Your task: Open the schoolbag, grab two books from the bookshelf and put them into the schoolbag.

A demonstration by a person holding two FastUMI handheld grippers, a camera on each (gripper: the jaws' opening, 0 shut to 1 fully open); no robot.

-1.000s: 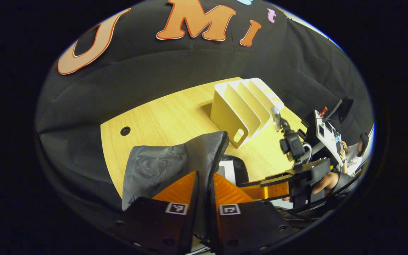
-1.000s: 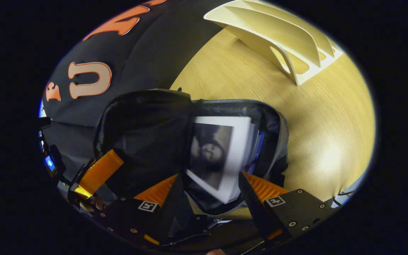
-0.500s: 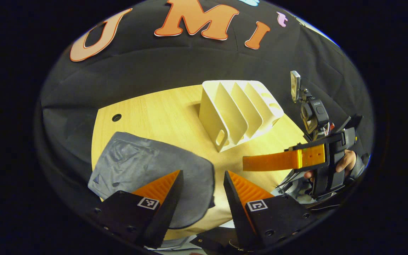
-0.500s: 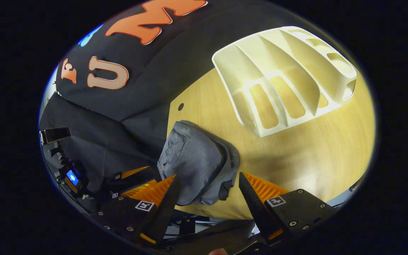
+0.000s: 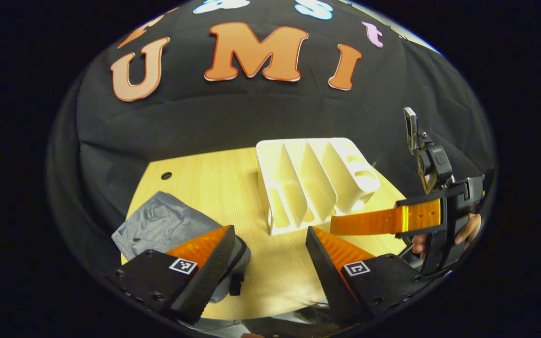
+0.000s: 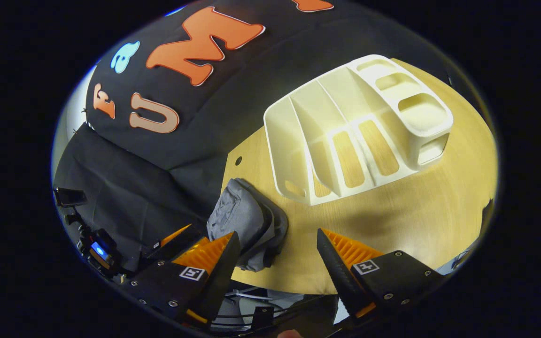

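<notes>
A: So, where does the job stand?

B: Close to finished, I judge. The schoolbag [image 5: 167, 225] lies flat on the near left part of the table [image 5: 214, 173], its flap down, and no book shows outside it. The bookshelf [image 5: 315, 180] stands at the middle of the table, toward the far edge, and every slot I can see in it is bare.

A: Are the two books inside the bag, then?

B: I cannot see into it, so that is only a guess from the bare slots and the full look of the bag in the right gripper view, where the schoolbag [image 6: 247, 220] bulges just beside the rack.

A: And the grippers?

B: The left gripper [image 5: 270, 256] has its fingers spread wide with nothing between them, above the table's near edge, the bag's corner just beside its left finger. The right gripper [image 6: 275, 258] is likewise spread and holds nothing. In the left gripper view it sits at the right, a hand [image 5: 467, 230] around its handle.

A: What is left?

B: Little that I can tell; perhaps closing the bag, though the task does not ask for it.
</notes>
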